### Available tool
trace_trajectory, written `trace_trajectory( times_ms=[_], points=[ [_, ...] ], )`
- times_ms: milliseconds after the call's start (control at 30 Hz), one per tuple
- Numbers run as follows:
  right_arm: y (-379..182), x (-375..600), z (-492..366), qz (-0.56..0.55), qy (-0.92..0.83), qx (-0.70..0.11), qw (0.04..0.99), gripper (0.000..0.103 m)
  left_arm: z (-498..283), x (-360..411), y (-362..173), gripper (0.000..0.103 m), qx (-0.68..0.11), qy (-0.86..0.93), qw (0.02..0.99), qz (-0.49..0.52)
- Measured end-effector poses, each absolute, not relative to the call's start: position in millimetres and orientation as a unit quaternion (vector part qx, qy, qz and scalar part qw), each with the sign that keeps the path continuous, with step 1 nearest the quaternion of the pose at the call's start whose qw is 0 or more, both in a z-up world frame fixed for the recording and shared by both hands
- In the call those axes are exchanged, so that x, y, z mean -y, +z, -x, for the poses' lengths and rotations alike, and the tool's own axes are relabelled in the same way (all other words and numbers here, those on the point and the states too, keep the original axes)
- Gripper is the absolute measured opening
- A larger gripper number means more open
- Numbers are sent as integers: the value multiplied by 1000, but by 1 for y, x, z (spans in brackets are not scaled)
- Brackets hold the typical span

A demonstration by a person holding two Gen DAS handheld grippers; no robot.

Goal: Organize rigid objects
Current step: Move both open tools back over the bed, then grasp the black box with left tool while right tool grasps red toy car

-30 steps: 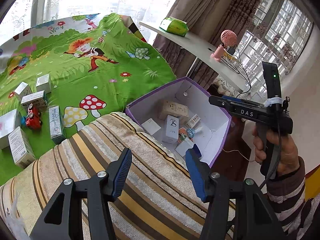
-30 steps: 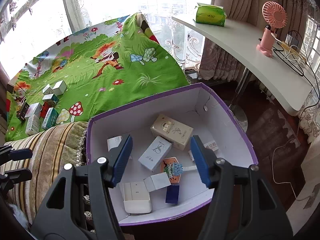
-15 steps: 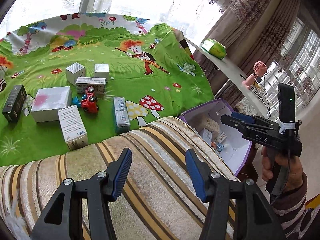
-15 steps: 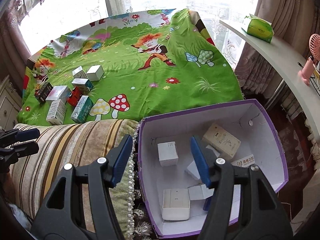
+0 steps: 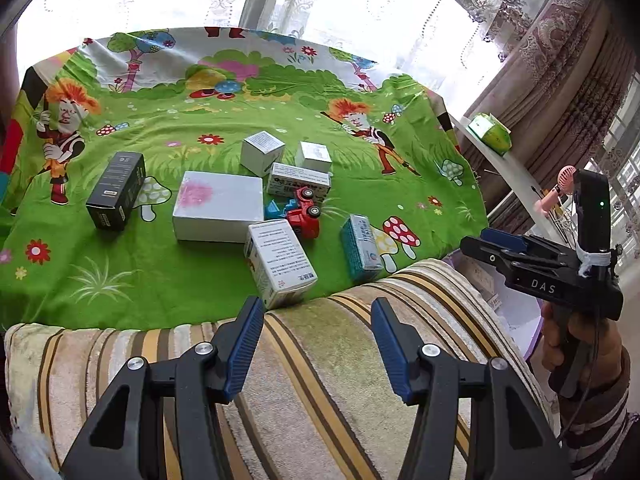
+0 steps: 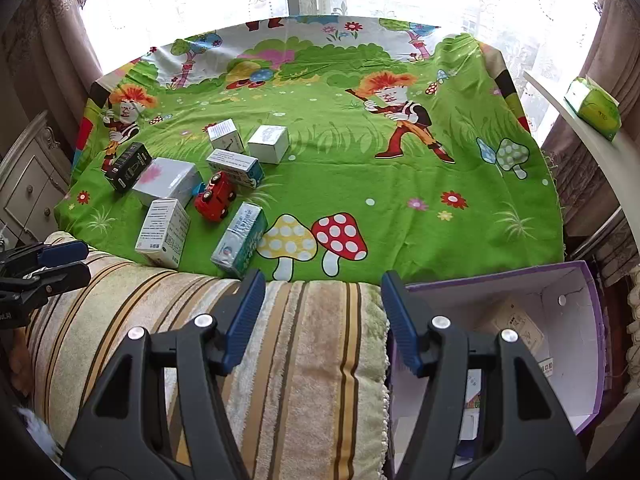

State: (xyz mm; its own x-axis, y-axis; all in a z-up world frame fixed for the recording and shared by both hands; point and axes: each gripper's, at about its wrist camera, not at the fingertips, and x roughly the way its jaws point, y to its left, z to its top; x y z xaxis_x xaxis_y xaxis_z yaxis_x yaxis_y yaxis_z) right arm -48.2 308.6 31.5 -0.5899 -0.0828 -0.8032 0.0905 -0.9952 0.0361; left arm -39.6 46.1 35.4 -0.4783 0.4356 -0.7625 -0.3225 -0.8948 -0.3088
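Observation:
Several small boxes and a red toy car (image 5: 304, 213) lie on a green cartoon bedsheet (image 5: 200, 280). Among them are a white printed box (image 5: 278, 262), a teal box (image 5: 360, 248), a large white box (image 5: 218, 206) and a black box (image 5: 117, 190). The same group shows in the right wrist view: red car (image 6: 215, 201), teal box (image 6: 240, 240), white printed box (image 6: 163, 232). My left gripper (image 5: 318, 344) is open and empty above a striped cushion (image 5: 320, 380). My right gripper (image 6: 322, 320) is open and empty, over the cushion beside the purple-edged storage box (image 6: 560, 340).
The storage box holds several small boxes. A curved white shelf (image 6: 592, 140) with a green tissue pack (image 6: 594, 108) runs along the right. A pink fan (image 5: 558, 188) stands on the shelf. A cabinet (image 6: 28, 184) is at the left.
Both grippers swung left, away from the storage box toward the bedsheet. The boxes and toy car on the sheet are now centred in both views. Both jaws stayed open.

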Motion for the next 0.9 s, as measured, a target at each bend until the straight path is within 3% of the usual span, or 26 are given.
trace_trajectory(
  times_ms=[567, 900],
  points=[
    [7, -244, 122, -483, -872, -16, 77, 64, 122, 41, 24, 57, 45, 871, 82, 483],
    [-9, -227, 153, -500, -862, -33, 78, 64, 181, 47, 3, 57, -22, 866, 10, 499]
  ],
)
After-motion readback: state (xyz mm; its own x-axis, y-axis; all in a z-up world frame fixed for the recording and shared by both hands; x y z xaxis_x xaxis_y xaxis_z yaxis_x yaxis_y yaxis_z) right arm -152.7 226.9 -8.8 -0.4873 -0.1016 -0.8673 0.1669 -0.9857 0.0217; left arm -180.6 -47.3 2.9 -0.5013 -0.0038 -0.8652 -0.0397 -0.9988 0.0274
